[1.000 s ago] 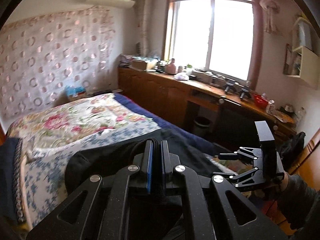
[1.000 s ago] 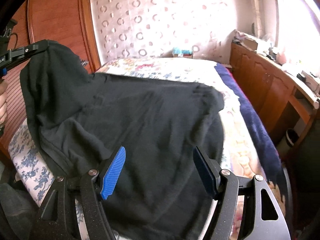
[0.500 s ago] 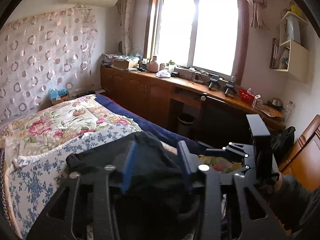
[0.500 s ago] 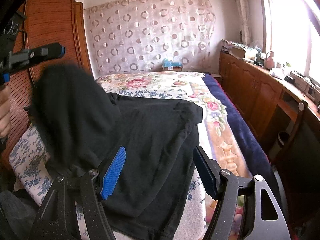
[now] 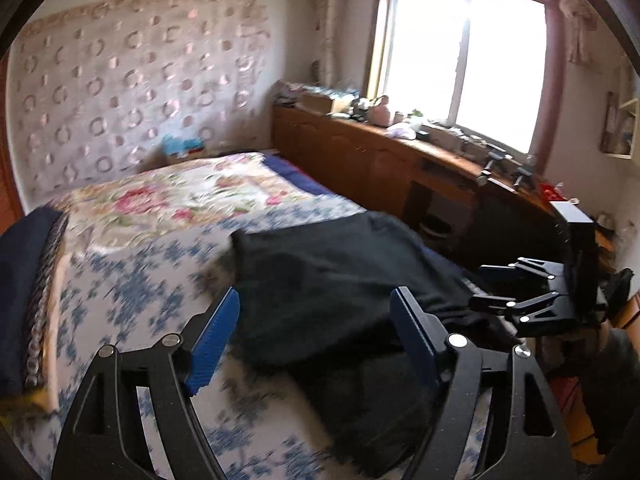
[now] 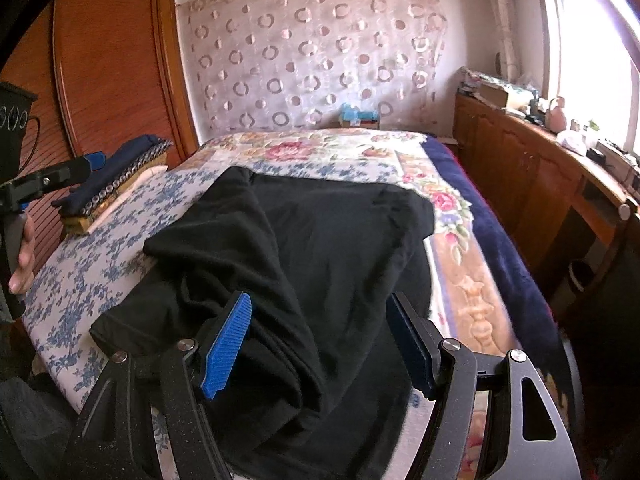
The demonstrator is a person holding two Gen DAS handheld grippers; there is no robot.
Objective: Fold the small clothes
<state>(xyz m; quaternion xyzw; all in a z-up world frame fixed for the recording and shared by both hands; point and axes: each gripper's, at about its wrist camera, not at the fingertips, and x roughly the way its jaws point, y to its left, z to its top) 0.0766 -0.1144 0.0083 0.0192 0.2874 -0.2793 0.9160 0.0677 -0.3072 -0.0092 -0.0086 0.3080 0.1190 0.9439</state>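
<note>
Left wrist view: the left gripper (image 5: 314,334) is opening, its blue pads spread with nothing pressed between them; the black garment (image 5: 340,280) lies on the bed beyond and below the jaws, free of both pads. The right gripper (image 6: 320,344) stands with its jaws apart and hangs over the near part of the same garment; cloth shows between the pads, but neither pad visibly pinches it.

The black garment lies on the flowered bedspread (image 6: 120,240) near the foot of the bed, one side turned over onto the body in a thick, uneven flap. A folded dark blue item (image 6: 116,176) rests at the far left edge of the bed, well apart from it.

Step in hand, as judged: release of a side fold. The fold is only partly formed, with a rumpled ridge down the middle.

The next move probably calls for a fresh grip on the opposite edge or the hem, taken low against the bedspread, with both layers caught so that the flap does not slide open.
</note>
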